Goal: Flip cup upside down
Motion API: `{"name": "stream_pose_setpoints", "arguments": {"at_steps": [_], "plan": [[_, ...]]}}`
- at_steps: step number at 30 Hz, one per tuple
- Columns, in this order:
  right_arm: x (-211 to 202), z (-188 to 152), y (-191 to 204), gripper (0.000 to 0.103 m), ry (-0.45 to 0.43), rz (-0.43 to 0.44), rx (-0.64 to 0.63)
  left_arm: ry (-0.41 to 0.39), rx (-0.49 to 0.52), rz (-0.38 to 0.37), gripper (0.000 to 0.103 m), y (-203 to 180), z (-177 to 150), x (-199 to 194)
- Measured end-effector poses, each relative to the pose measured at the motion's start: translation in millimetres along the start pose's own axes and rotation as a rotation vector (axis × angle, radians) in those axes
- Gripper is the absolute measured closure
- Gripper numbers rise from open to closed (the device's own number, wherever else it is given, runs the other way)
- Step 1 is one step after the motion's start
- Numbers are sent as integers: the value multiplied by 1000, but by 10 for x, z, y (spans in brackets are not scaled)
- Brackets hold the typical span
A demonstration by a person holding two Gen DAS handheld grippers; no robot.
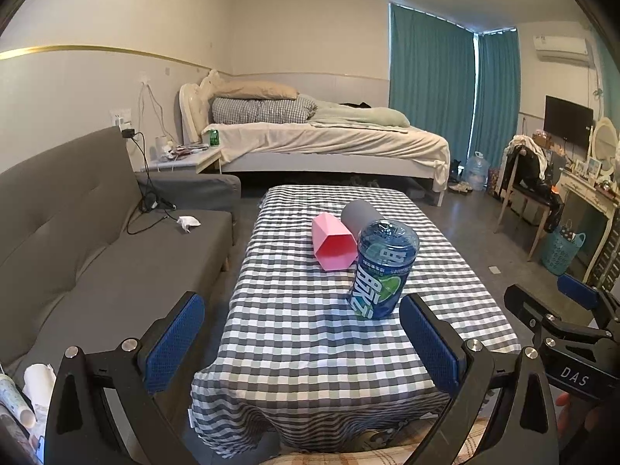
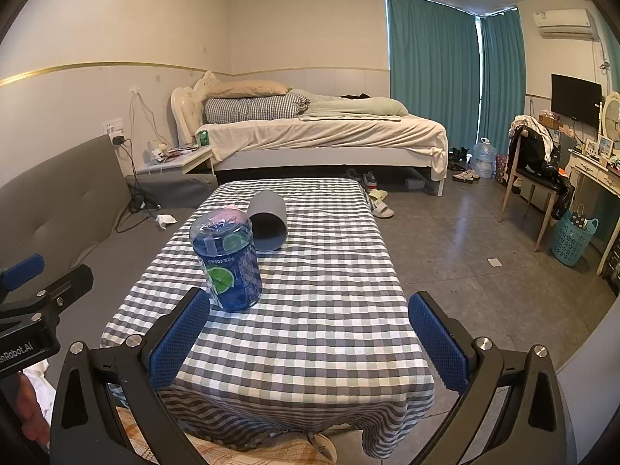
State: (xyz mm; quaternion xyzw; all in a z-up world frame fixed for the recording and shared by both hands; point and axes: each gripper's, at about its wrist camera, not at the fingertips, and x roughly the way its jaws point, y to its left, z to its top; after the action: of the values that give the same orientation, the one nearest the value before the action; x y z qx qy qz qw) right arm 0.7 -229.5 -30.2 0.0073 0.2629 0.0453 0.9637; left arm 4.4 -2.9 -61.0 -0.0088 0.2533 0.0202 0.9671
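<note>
On the checked tablecloth (image 1: 310, 333), bare cloth stretched from the near edge to a blue plastic bottle (image 1: 383, 271); beyond lay a faceted pink cup (image 1: 333, 246) and smooth grey cup (image 2: 267, 226), both sideways. The left gripper (image 1: 302, 343) and right gripper (image 2: 308, 339) gaped empty.

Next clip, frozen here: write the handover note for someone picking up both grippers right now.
Left hand-held gripper: open, empty, short of the table.
Right hand-held gripper: open, empty, also held back.
Pink cup and grey cup both lie on their sides mid-table, side by side. A blue cut-off bottle stands in front of them, nearest the grippers.
Done: nothing; no cup is upside down.
Left: grasp a cup and set it mouth-down.
</note>
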Motion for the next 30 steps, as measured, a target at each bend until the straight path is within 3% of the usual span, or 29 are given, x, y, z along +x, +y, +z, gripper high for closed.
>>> {"name": "stream_pose_setpoints", "arguments": {"at_steps": [30], "plan": [[10, -5, 12, 0, 3, -4, -1, -2, 20, 5, 0, -29, -8, -18]]}}
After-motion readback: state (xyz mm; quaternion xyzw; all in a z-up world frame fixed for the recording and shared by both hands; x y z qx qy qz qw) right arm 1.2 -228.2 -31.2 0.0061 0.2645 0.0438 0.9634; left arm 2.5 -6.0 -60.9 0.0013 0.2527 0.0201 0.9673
